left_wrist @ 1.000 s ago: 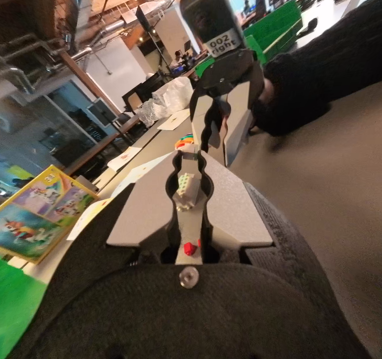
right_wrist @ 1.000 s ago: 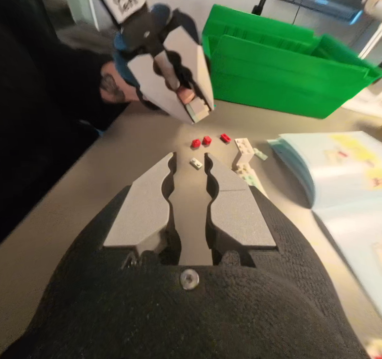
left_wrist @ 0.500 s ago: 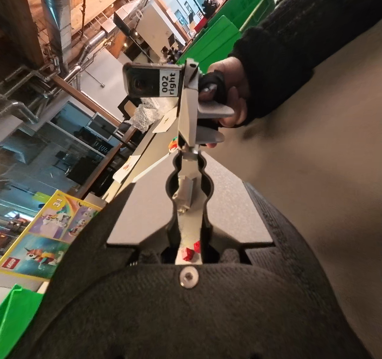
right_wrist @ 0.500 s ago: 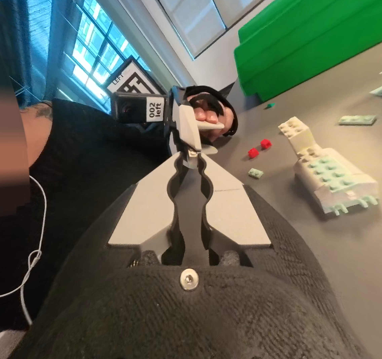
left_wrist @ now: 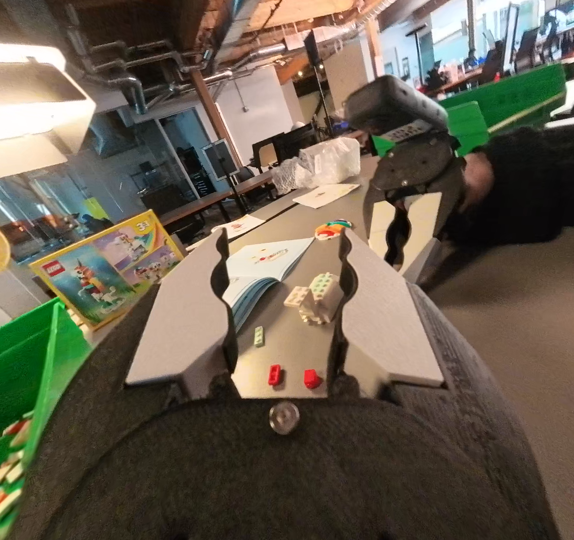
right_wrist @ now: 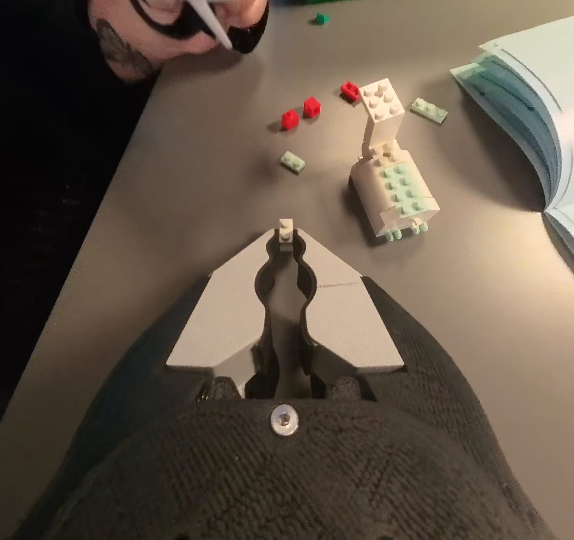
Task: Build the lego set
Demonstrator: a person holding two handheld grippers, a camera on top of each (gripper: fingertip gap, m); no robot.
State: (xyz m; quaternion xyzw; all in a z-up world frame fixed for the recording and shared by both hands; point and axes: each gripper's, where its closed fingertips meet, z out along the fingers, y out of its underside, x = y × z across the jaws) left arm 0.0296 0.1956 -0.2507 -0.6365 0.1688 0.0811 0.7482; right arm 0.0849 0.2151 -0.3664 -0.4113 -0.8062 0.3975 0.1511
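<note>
My right gripper (right_wrist: 285, 232) is shut on a small pale grey plate (right_wrist: 285, 223) at its tips, just above the grey table (right_wrist: 192, 245). The white and mint lego assembly (right_wrist: 391, 177) lies on its side ahead and to the right. My left gripper (left_wrist: 281, 245) is wide open and empty. Between its fingers I see the assembly (left_wrist: 320, 295), a mint plate (left_wrist: 259, 335) and two red pieces (left_wrist: 275, 376). The right gripper (left_wrist: 399, 245) shows blurred beyond it.
Three red pieces (right_wrist: 290, 119), two mint plates (right_wrist: 293, 161) and a teal piece (right_wrist: 321, 19) lie loose. An open booklet (right_wrist: 528, 121) is at the right. A hand (right_wrist: 174, 37) is at the top left. A lego box (left_wrist: 105, 273) and a green bin (left_wrist: 25, 369) stand at the left.
The two grippers met tip to tip and the small grey plate passed from the left gripper to the right. The left gripper has opened wide. Both have drawn apart.
</note>
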